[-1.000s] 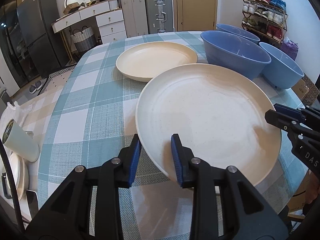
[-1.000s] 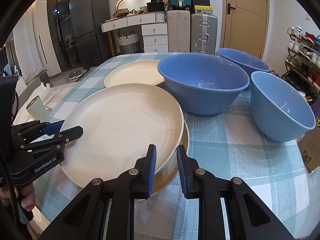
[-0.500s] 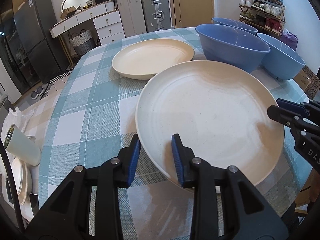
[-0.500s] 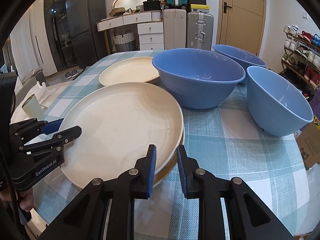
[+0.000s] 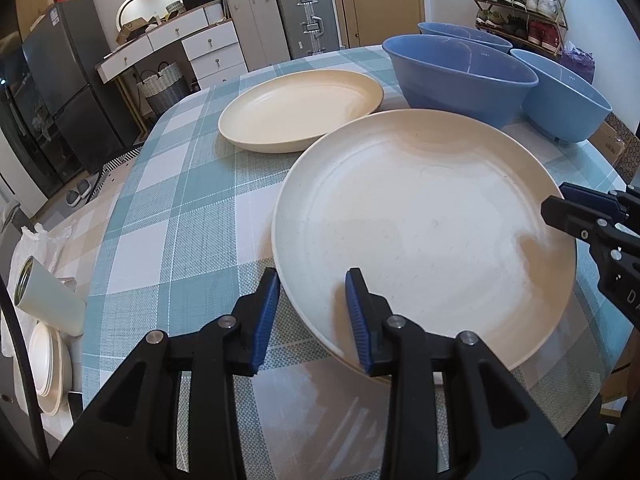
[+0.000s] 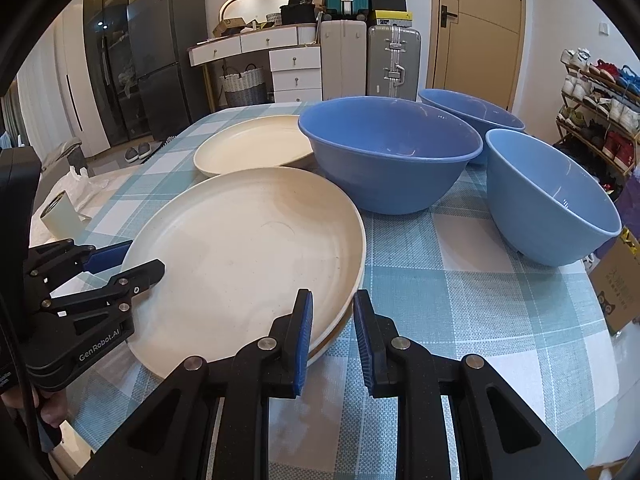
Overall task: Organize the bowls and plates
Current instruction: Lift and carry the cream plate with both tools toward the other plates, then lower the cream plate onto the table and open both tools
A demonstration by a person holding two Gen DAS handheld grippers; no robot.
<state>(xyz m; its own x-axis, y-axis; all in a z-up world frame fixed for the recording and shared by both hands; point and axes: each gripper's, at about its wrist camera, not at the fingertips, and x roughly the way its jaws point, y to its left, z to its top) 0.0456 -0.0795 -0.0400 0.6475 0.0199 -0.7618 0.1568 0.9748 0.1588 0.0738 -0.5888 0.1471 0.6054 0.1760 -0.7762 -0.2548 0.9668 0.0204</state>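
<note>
A checked table (image 5: pixel 180 208) fills the room's foreground, with suitcases and drawers behind. The left claw (image 5: pixel 313 280) is parted around the near rim of the top plate (image 5: pixel 424 232), one finger over the plate's inside and the other outside it, with slack on both sides, so it grips nothing. The right claw (image 6: pixel 333 300) stands the same way at the opposite rim, jaws apart and holding nothing.

A second ago the top plate sat tilted with a gap above the lower plate (image 6: pixel 340 334). Now it lies flatter, nested into it, and the right jaws look slightly wider. That suggests two plates are stacked and both claws are free to back off.

Both claws are held low and nearly level, aimed inward across the stack from either side. Beyond the stack lies a third plate (image 5: pixel 300 112), probably next. Right of it stands the nearest bowl (image 6: pixel 388 160), with two more bowls behind, all unstacked.
</note>
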